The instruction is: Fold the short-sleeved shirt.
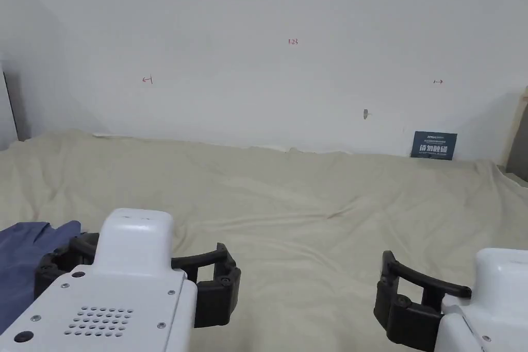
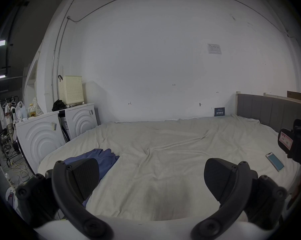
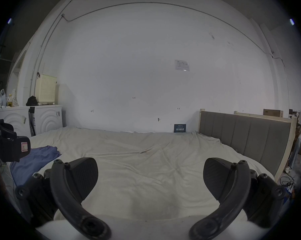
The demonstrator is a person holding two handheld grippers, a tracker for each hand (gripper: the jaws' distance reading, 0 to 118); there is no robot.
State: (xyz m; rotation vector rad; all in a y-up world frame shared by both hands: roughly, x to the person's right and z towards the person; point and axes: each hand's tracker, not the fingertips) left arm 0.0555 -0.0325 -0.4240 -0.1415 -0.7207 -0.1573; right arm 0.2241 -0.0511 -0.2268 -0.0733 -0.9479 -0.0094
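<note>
both grippers hover over a bed, jaws spread wide and empty.
left gripper and right gripper sit above the cream bed sheet; the crumpled blue shirt lies at the bed's left edge.

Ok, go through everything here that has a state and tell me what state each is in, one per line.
Left claw: open, empty, above the bed.
Right claw: open, empty, above the bed.
Blue shirt: crumpled, unfolded, at the bed's left edge.
Bed sheet: spread out, wrinkled.
Phone: lying flat on the sheet, screen up.
</note>
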